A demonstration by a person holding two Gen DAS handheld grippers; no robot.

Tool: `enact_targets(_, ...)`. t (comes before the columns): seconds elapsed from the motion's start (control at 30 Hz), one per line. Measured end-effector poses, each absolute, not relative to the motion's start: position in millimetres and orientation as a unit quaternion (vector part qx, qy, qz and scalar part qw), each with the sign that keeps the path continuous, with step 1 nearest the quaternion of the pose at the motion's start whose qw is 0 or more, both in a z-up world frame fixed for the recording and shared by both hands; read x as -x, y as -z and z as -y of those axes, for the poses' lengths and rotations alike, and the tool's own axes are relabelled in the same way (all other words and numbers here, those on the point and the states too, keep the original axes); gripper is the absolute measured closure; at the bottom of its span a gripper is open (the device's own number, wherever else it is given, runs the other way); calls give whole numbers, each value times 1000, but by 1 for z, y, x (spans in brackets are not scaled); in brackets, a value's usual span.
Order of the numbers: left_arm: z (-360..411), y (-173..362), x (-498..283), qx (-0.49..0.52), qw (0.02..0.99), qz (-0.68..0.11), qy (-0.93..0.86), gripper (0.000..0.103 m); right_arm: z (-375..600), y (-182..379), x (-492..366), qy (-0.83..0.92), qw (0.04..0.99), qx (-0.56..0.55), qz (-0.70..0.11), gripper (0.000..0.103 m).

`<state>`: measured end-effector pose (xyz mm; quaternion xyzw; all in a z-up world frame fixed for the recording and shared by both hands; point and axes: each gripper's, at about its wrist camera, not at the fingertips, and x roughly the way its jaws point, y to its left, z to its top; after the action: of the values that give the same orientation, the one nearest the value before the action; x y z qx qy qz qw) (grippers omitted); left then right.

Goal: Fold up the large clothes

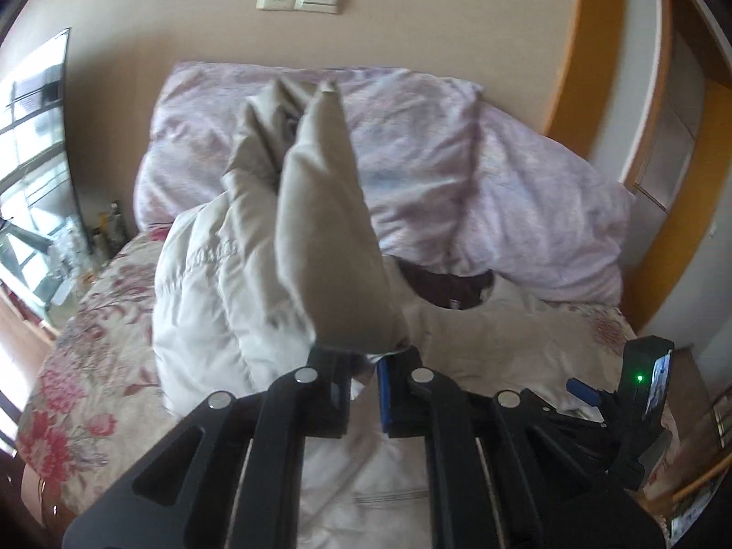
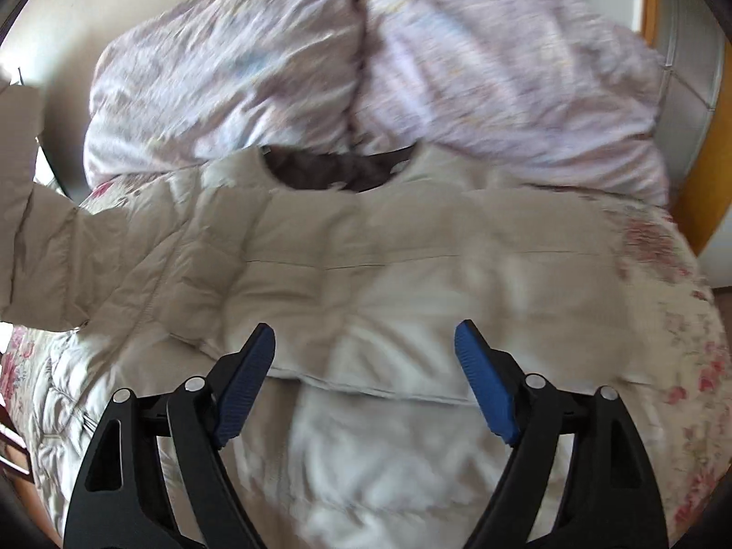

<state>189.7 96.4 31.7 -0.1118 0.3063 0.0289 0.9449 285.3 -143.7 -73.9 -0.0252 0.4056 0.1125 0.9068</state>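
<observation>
A large beige quilted jacket lies spread on the bed, its dark-lined collar toward the pillows. My left gripper is shut on the jacket's left sleeve and holds it lifted above the bed, the sleeve standing up in front of the camera. The raised sleeve also shows at the left edge of the right wrist view. My right gripper is open and empty, hovering just above the jacket's body. The right gripper also shows in the left wrist view at the right.
A floral bedsheet covers the bed. A crumpled lilac duvet and pillow are piled at the head against the beige wall. A window is on the left, a wooden door frame on the right.
</observation>
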Motion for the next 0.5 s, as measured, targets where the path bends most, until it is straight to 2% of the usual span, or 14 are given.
enact_targets(0.2,2,1,-227,81,931,-346,78,94,215,71,-277,-37,915,3,-402,19)
enact_targets(0.27,33,22,-237,48,921,-374,93,90,234,71,-276,-12,916,-9,-401,19)
enact_targets(0.33,50,37,-234,23,915,-389,102,67,249,70,-273,-3,916,-21,-400,20)
enact_targets(0.37,53,40,-229,18,915,-387,110,63,253,67,-272,-2,918,-24,-397,20)
enact_targets(0.43,47,38,-217,8,924,-369,105,38,256,61,-268,-9,922,-23,-386,21)
enact_targets(0.5,32,26,-199,-7,940,-334,74,24,253,52,-264,-30,927,-26,-373,30)
